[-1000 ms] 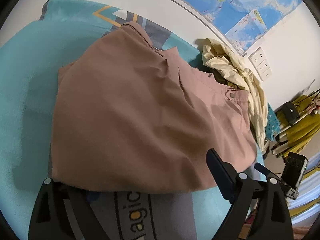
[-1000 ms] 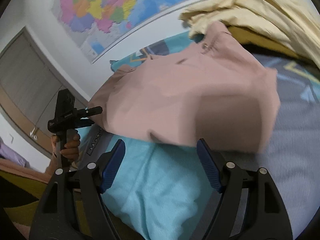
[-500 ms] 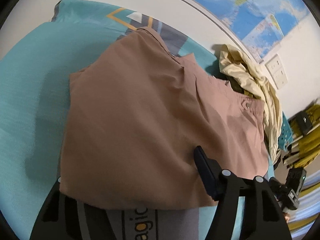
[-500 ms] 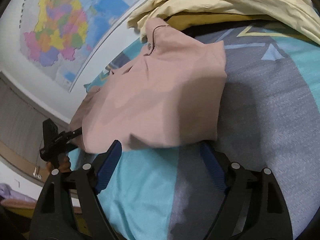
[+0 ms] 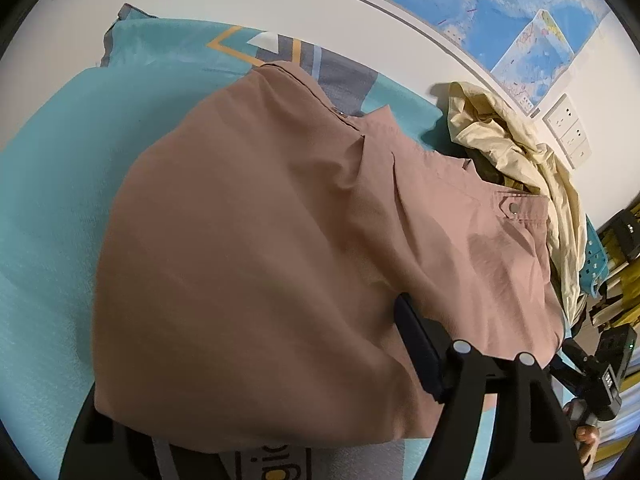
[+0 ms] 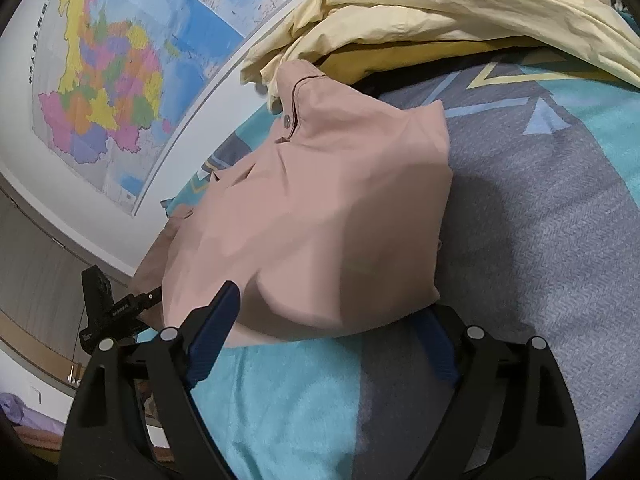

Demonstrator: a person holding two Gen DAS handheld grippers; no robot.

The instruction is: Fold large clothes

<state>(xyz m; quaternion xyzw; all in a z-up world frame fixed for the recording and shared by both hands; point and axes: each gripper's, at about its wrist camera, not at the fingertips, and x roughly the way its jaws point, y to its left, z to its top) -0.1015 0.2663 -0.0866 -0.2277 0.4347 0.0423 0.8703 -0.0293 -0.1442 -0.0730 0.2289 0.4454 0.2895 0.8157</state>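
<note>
A dusty-pink garment [image 5: 280,240] lies folded on the teal and grey bedspread [image 5: 52,208]. My left gripper [image 5: 256,344] is at its near hem. The cloth drapes over the left finger and hides it, while the right finger [image 5: 416,344] rests on top. These jaws are opening, with the hem between them and a wide gap. In the right wrist view the pink garment [image 6: 320,208] ends in a corner between the fingers of my right gripper [image 6: 328,308]. That gripper stands wide open, its right fingertip tucked under the cloth edge.
A pale yellow garment pile [image 5: 516,152] sits by the wall beyond the pink one, also as the yellow pile [image 6: 440,8]. Maps hang on the wall [image 6: 112,80]. Wall sockets [image 5: 568,132] are at right. A hand [image 5: 588,436] holds the other gripper at the bed's edge.
The left view has closed in and the hem now covers the left finger. The right gripper rolled and moved in, so its widened fingers now straddle the garment's corner.
</note>
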